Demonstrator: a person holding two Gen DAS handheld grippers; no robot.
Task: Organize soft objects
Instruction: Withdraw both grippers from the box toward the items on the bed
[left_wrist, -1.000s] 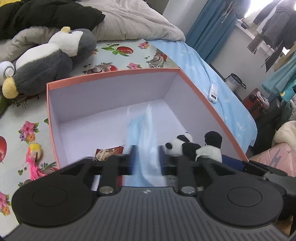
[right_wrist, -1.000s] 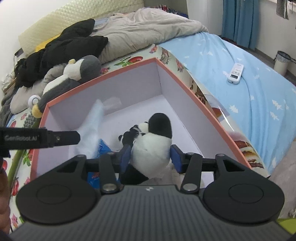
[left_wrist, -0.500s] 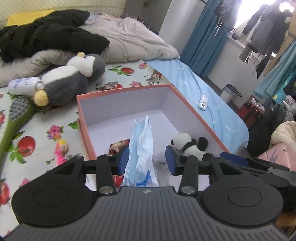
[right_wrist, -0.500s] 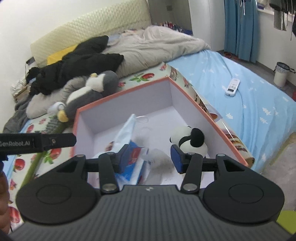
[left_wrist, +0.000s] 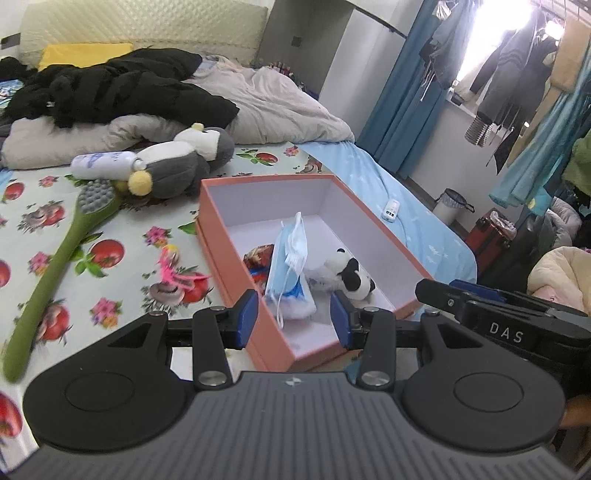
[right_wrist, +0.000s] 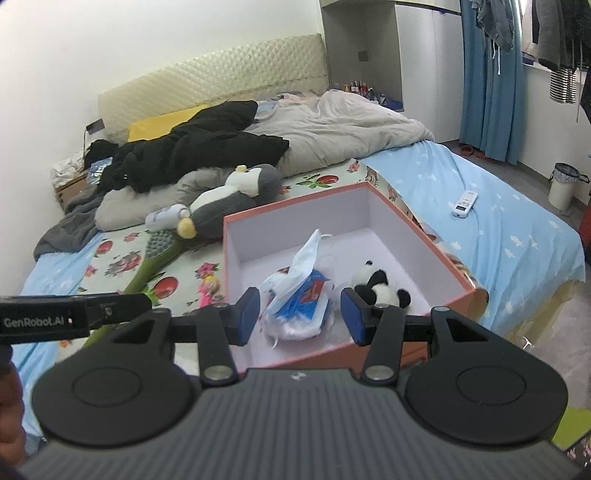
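An orange box (left_wrist: 229, 258) (right_wrist: 456, 280) with a pale inside sits on the flowered bed sheet. In it lie a pack of blue face masks (left_wrist: 290, 266) (right_wrist: 299, 291), a small panda plush (left_wrist: 345, 275) (right_wrist: 380, 290) and a red snack wrapper (left_wrist: 258, 256). My left gripper (left_wrist: 293, 319) is open and empty, held back above the box's near end. My right gripper (right_wrist: 299, 314) is open and empty, also pulled back from the box. A grey penguin plush (left_wrist: 173, 166) (right_wrist: 229, 199) lies on the bed beyond the box.
A green long-handled brush (left_wrist: 62, 254) (right_wrist: 151, 266), a white bottle (left_wrist: 101, 164) and a small pink doll (left_wrist: 173, 269) lie left of the box. Black clothes (left_wrist: 110, 88) and a grey duvet (right_wrist: 332, 129) fill the far bed. A white remote (right_wrist: 463, 203) lies on the blue sheet.
Both grippers opened and let go of their loads: the masks from the left, the panda from the right. Both then drew back and up from the box.
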